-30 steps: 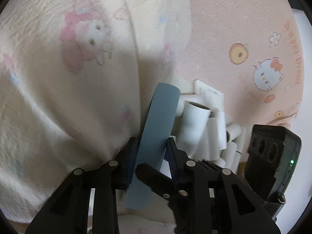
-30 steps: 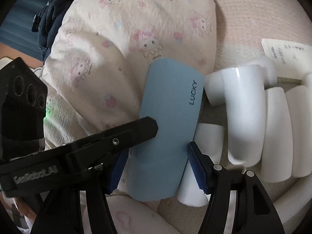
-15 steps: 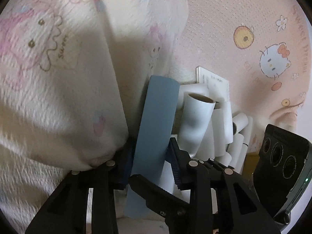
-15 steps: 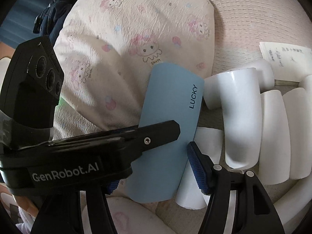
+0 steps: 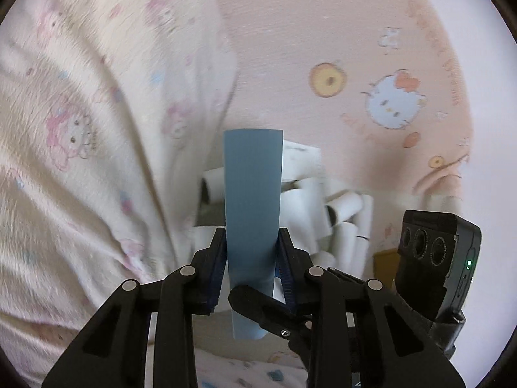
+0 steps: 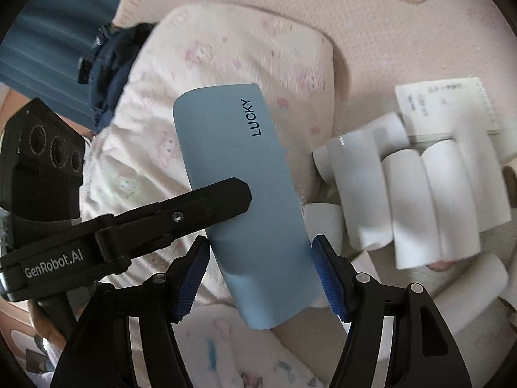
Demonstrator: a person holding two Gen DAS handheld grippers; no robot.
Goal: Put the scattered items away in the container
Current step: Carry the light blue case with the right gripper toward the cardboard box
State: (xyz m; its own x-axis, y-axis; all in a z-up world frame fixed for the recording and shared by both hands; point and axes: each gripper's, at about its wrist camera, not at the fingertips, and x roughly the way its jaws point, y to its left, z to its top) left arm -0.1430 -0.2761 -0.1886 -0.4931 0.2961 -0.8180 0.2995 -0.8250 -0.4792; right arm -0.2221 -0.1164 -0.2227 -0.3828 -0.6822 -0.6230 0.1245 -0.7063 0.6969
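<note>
— What's that blue thing they've got?

— A flat blue case [image 6: 245, 194] with "LUCKY" printed on it. Both grippers are on it at once. The left gripper [image 5: 251, 258] pinches it across its thin sides, and its jaws are closing on it. The right gripper [image 6: 260, 278] clamps the wide faces, blue pads [image 6: 329, 278] touching each edge.

— So it's off the bed?

— It looks lifted, near end down by the grippers, far end pointing away. It sits over the cream pillow [image 6: 226, 74] on the left, with the white rolls [image 6: 416, 200] heaped just to its right.

— Anything else around?

— A paper slip [image 6: 446, 106] lies at the far side of the rolls, partly on them. All of it rests on a pink cartoon-cat sheet [image 5: 339, 32]. Some dark cloth [image 6: 110, 64] is bunched at the pillow's far left corner.

— And the container?

— I can't see one from here.
</note>
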